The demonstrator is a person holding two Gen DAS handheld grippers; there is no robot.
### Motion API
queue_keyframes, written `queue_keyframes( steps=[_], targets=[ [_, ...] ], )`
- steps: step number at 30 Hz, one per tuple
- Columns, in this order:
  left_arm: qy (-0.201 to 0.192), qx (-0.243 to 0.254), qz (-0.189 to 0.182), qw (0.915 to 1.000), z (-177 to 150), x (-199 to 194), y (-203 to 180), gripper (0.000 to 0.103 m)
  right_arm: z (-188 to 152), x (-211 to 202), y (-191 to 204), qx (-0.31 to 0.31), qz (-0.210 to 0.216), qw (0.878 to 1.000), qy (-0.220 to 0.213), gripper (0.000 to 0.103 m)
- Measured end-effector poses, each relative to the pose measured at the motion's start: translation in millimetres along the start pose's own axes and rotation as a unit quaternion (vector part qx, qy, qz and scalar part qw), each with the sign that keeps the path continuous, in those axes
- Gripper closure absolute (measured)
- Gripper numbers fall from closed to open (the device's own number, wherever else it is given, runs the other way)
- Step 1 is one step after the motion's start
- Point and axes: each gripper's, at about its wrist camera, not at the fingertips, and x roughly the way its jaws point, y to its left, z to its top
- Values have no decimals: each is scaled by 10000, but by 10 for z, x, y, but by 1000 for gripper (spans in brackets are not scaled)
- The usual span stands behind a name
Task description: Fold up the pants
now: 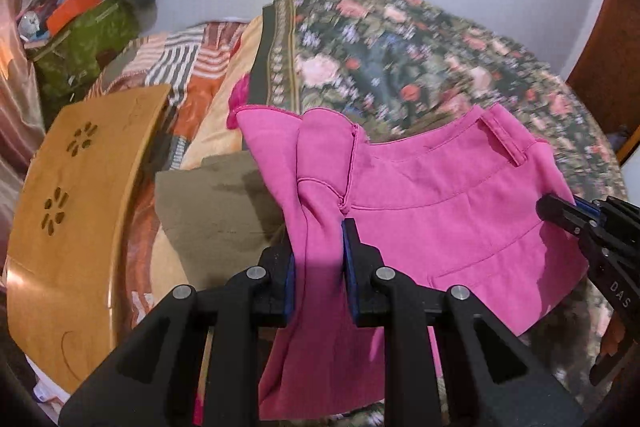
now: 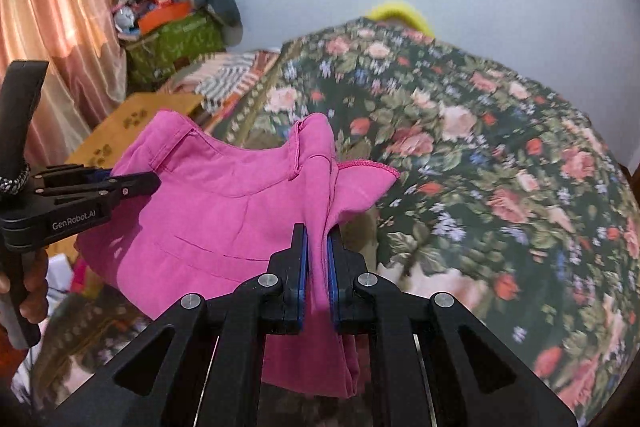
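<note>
Pink pants (image 1: 440, 211), waistband edges pinched in both claws, seemingly above floral bedspread (image 2: 500, 155).

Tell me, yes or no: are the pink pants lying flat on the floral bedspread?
No: both the left gripper and the right gripper hold the pink pants up.

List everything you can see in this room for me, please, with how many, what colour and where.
pants: one, pink, held up above the bed between both grippers
bedspread: one, dark green with pink roses, over the bed
striped blanket: one, orange, white and grey, far end of the bed
wooden board: one, tan, flower cut-outs, left of the bed
green bag: one, by the wall, with clutter piled on it
curtain: one, pinkish, far left
yellow thing: one, behind the bed; unclear what
left gripper: one, black, blue pads, shut on the pants
right gripper: same, shut on the pants
hand: one, on the left gripper's handle
</note>
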Motion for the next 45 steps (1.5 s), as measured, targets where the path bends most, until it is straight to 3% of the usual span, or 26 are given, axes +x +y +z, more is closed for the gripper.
queue_keyframes(
  steps=[4, 7, 12, 21, 27, 31, 38, 41, 44, 45],
  targets=[
    [216, 134, 100, 9996, -45, 352, 86, 81, -52, 227, 45, -148, -78, 9995, 271, 95],
    [283, 175, 208, 9992, -116, 498, 124, 73, -103, 300, 55, -191, -74, 9991, 379, 95],
    [209, -135, 283, 9993, -157, 471, 306, 43, -127, 296, 42, -293, -254, 9981, 471, 92],
    [115, -172, 481, 9986, -271, -46, 518, 42, -183, -202, -124, -42, -669, 9967, 466, 73],
    [-493, -1, 75, 9988, -318, -969, 334, 42, -162, -933, 5, 242, -479, 9984, -178, 72],
    [-1071, 236, -104, 9939, -379, -1730, 125, 42, -154, -1527, 245, 159, -365, 9965, -736, 72],
    [-2192, 448, -418, 9738, -708, -3062, -150, 42, -232, -2521, 732, 37, -183, 9846, -1738, 72],
    [-2609, 484, -374, 9634, -909, -3519, -233, 40, -307, -2833, 906, -63, -179, 9790, -2030, 72],
    [-2989, 456, -503, 9519, -1136, -3930, -281, 33, -431, -3170, 1070, -89, -121, 9706, -2402, 52],
    [-3099, 444, -514, 9483, -1206, -4039, -297, 32, -468, -3234, 1099, -93, -119, 9683, -2494, 50]
  ],
)
